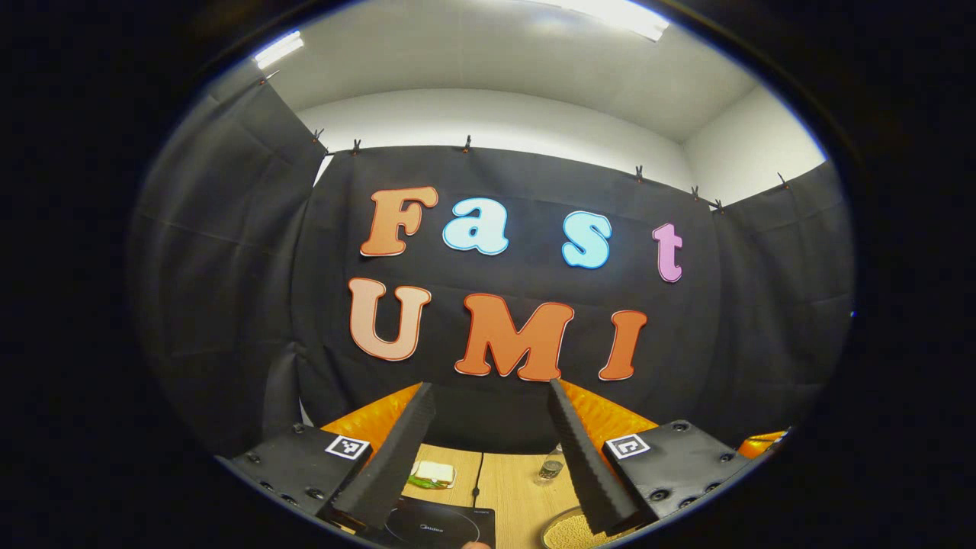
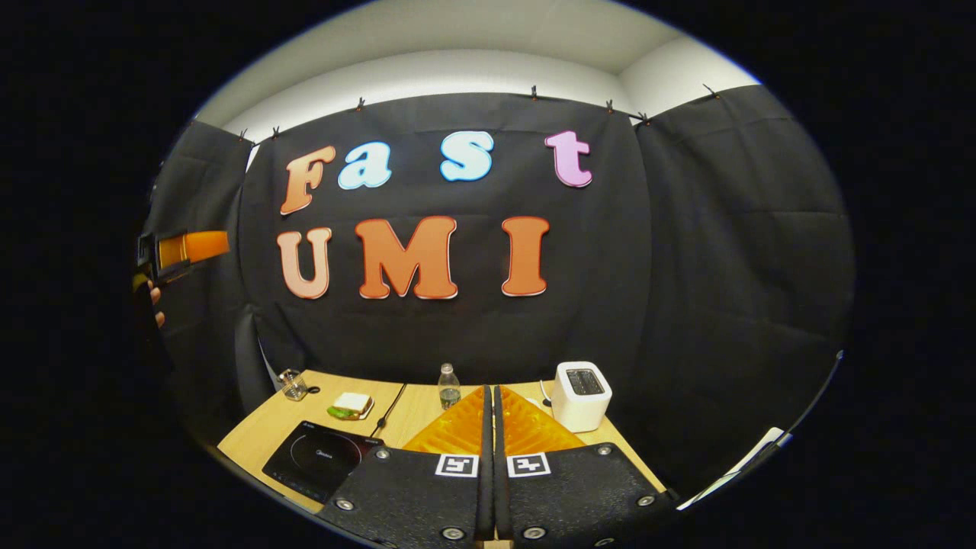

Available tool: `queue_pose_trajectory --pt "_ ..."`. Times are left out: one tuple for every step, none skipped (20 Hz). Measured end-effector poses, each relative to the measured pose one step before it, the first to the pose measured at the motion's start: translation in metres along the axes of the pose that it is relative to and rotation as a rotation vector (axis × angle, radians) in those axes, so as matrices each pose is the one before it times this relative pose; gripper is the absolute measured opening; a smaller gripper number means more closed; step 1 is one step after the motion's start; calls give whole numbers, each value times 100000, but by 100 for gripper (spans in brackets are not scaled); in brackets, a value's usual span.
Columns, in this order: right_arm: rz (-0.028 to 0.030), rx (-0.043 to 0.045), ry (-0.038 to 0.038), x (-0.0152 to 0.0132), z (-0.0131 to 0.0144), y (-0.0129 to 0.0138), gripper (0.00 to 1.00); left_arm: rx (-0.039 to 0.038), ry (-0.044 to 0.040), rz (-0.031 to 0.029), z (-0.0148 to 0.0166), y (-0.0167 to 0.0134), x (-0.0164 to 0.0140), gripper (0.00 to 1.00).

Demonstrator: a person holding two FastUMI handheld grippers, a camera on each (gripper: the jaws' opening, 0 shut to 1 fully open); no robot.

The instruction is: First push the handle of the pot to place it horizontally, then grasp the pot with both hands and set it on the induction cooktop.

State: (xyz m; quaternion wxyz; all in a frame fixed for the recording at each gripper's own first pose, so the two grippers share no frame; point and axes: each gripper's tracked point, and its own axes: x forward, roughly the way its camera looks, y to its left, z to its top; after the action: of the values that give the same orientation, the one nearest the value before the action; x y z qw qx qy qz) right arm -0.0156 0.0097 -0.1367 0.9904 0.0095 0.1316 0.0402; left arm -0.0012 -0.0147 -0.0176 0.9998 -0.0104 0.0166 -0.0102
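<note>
Left gripper view: left tool (image 1: 492, 396) spread wide, nothing held; induction cooktop (image 1: 438, 526) below it. Right gripper view: right tool (image 2: 489, 396) fingers pressed together, empty; toaster (image 2: 581, 395) just right of the tips.

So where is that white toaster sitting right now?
In the right gripper view, the boxy white toaster stands at the back right of the wooden table, right of the small clear plastic bottle.

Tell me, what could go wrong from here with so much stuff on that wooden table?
1. The small clear plastic bottle and the sandwich on its plate sit just behind the flat black induction cooktop; a careless sweep there might knock them.
2. The right gripper is shut with nothing between its fingers, so it would likely have to open before gripping anything.
</note>
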Motion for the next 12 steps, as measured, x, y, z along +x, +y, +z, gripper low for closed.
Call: queue_pose_trajectory --pt "1105 66 3062 201 -1304 504 0 206 -45 109 25 -21 -62 97" --pt "890 -275 2939 156 -1237 304 0 200 -168 -4 -24 -14 38 97" --pt "739 -602 2963 194 -1315 357 0 199 20 -25 -112 -115 -62 97" --pt "835 -493 2596 242 -1047 246 0 13 236 -156 -115 -39 50 97" --pt "954 -349 2786 156 -1107 314 0 -248 636 -627 -272 -232 46 97" --pt "723 -248 2416 98 -1140 331 0 -235 356 -710 -210 -289 9 97" --pt "612 -395 2366 131 -935 197 0 211 245 -362 -198 -124 58 97" --pt "403 -554 2527 166 -1140 150 0 825 281 -24 -107 -14 28 97" --pt "321 -450 2097 157 -1021 194 0 1216 114 297 -121 135 -44 97" --pt "287 -274 2186 211 -1058 29 0 1519 4 631 -115 148 -43 97" --pt "315 170 2154 205 -953 80 0 1214 -153 417 43 61 -86 98" --pt "446 456 2207 3 -986 24 0 787 -316 144 73 -53 -84 98"
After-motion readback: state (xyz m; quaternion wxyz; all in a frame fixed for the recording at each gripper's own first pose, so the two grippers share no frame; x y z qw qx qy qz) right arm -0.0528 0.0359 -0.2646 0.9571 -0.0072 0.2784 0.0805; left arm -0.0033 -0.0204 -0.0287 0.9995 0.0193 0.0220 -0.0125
